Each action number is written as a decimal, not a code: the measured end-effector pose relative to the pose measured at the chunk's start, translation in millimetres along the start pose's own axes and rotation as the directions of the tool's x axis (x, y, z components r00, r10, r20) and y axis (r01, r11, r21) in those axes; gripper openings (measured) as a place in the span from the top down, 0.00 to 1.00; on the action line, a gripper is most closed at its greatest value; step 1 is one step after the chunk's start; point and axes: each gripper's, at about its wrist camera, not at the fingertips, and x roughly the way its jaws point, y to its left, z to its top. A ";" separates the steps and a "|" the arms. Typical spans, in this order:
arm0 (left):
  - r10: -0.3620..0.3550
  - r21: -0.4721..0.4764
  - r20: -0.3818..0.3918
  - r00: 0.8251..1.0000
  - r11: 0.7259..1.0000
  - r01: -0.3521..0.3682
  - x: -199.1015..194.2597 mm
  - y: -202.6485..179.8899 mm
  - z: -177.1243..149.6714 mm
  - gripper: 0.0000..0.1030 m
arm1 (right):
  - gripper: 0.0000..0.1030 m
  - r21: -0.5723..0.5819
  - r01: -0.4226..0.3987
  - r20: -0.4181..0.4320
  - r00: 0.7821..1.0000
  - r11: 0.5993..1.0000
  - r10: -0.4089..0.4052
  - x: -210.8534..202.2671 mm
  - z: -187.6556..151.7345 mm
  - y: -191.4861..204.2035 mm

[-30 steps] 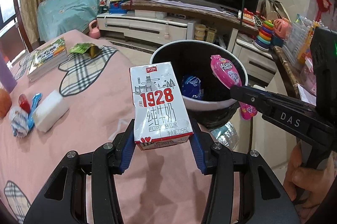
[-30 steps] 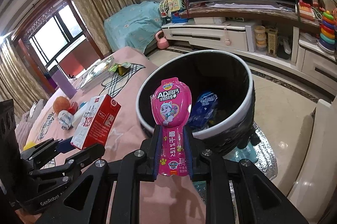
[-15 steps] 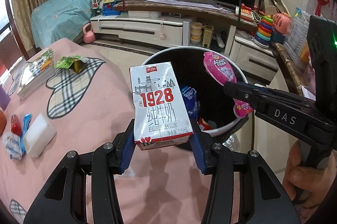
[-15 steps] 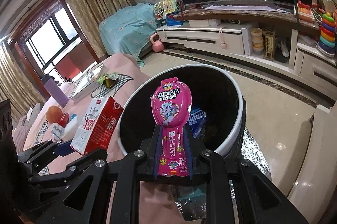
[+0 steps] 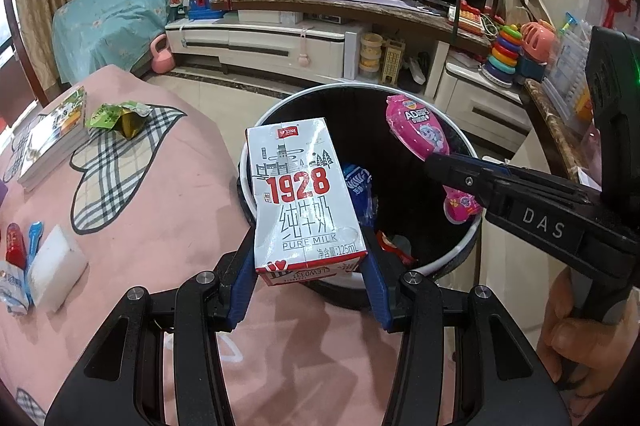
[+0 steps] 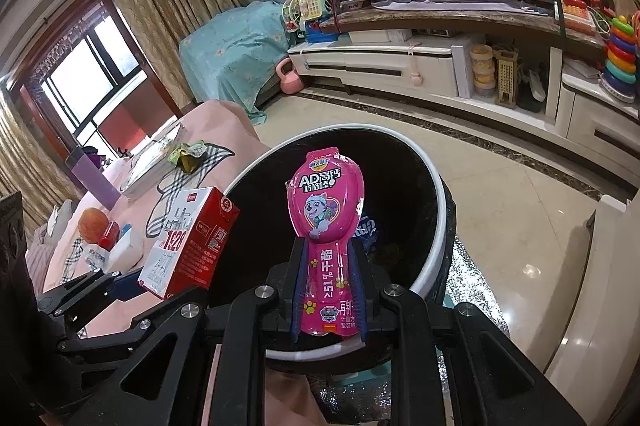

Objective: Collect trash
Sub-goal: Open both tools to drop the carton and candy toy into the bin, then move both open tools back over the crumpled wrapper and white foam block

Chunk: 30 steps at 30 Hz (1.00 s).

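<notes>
My left gripper (image 5: 308,266) is shut on a white and red "1928" milk carton (image 5: 304,194), held upright at the near left rim of the black trash bin (image 5: 452,258). My right gripper (image 6: 328,290) is shut on a pink snack wrapper (image 6: 326,226), held over the bin's opening (image 6: 400,186). The wrapper (image 5: 420,134) and right gripper (image 5: 452,162) also show in the left wrist view, the carton (image 6: 188,238) in the right wrist view. A blue packet (image 5: 358,186) and red scraps lie inside the bin.
On the pink cloth to the left lie a green wrapper (image 5: 120,114), books (image 5: 52,138), a white sponge (image 5: 56,266) and small packets (image 5: 16,266). A TV cabinet (image 5: 280,42) with toys stands beyond the bin. A white cabinet (image 6: 600,286) is right of it.
Both grippers have moved forward with their loads toward and over the bin; the bin now sits nearer and lower in both views. Both stay shut.
</notes>
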 end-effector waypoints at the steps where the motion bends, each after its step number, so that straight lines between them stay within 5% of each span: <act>1: -0.002 -0.003 -0.002 1.000 1.000 0.002 1.3 -0.2 1.2 0.54 | 0.81 -0.004 0.002 -0.002 1.000 1.000 -0.002 0.9 0.6 1.1; 8: -0.017 -0.015 -0.014 1.000 1.000 0.017 5.0 3.4 6.2 0.52 | 0.79 -0.017 0.016 -0.016 1.000 1.000 -0.016 7.5 3.6 4.0; 11: -0.018 -0.032 -0.021 1.000 0.999 0.017 4.9 6.0 4.9 0.36 | 0.77 -0.009 0.032 -0.011 0.999 0.999 -0.032 7.9 5.3 2.5; 13: -0.017 -0.042 -0.006 1.000 0.999 0.017 0.2 7.3 2.9 0.34 | 0.75 -0.005 0.034 -0.006 0.999 0.999 -0.034 6.5 5.8 3.7; 22: 0.003 -0.135 0.015 1.000 0.991 -0.001 -24.1 40.3 -23.7 0.27 | 0.48 0.010 0.001 0.030 1.000 1.000 -0.001 -9.0 2.1 16.1; 27: 0.020 -0.228 -0.002 1.000 0.973 -0.020 -37.5 72.2 -53.1 0.27 | 0.21 -0.004 -0.019 0.063 0.998 1.000 0.020 -16.0 -6.4 37.3; 30: 0.048 -0.273 -0.013 0.999 0.961 -0.050 -45.5 91.5 -71.4 0.27 | 0.16 -0.020 -0.045 0.048 0.998 0.999 0.046 -13.8 -14.5 52.2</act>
